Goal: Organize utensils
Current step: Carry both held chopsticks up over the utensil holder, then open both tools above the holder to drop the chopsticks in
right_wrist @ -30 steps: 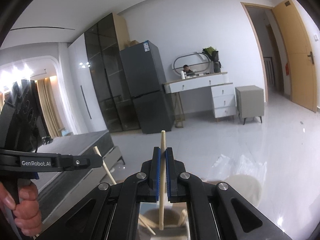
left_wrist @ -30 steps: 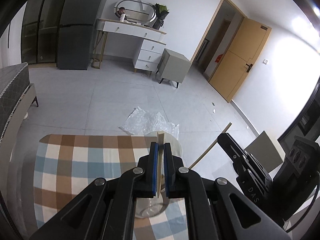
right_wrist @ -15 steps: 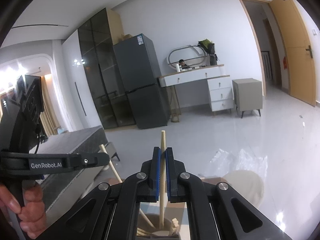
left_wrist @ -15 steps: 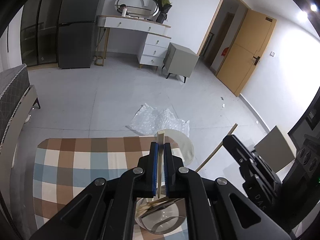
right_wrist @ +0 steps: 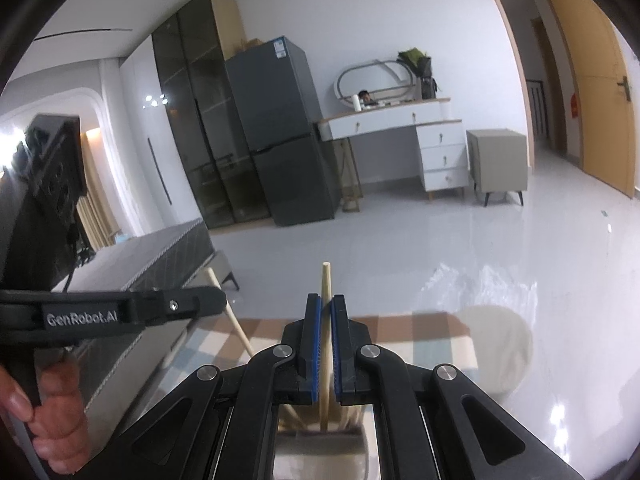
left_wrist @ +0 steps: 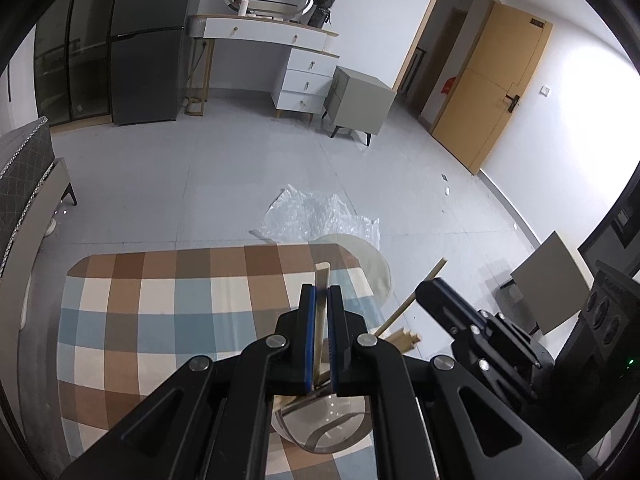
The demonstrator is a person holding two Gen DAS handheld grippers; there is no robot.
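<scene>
Currently both grippers are clamped, each on one wooden utensil, over the glass cup (left_wrist: 320, 432) at the near edge of the table (left_wrist: 160, 320).

Left gripper (left_wrist: 319, 300): fingers (left_wrist: 307, 336) clenched on a flat pale wooden stick (left_wrist: 321, 276). Stick runs up between the blue pads, top end poking out above the fingertips, lower end going down toward the cup mouth. Whether its tip touches the cup bottom: cannot tell, gripper body blocks it.

Right gripper (right_wrist: 326, 308): fingers (right_wrist: 311, 344) clenched on a round wooden chopstick (right_wrist: 326, 280), roughly upright, top end above the fingertips, lower end reaching down into the cup (right_wrist: 320, 452) below. In the left wrist view the right gripper (left_wrist: 428, 292) sits just to the right of the left one, with that chopstick (left_wrist: 416, 296) slanting down to the cup.

Cup contents: several more wooden sticks (left_wrist: 402, 338) leaning against the rim on the right side; seen as a blurred bundle in the right wrist view.

Table carries a checked cloth, brown, blue and cream. A round pale stool (left_wrist: 372, 268) stands just past its far edge, with bubble wrap (left_wrist: 320, 220) on the floor behind.

A person's hand (right_wrist: 44, 412) grips the left gripper's handle (right_wrist: 112, 314) at the left of the right wrist view.
</scene>
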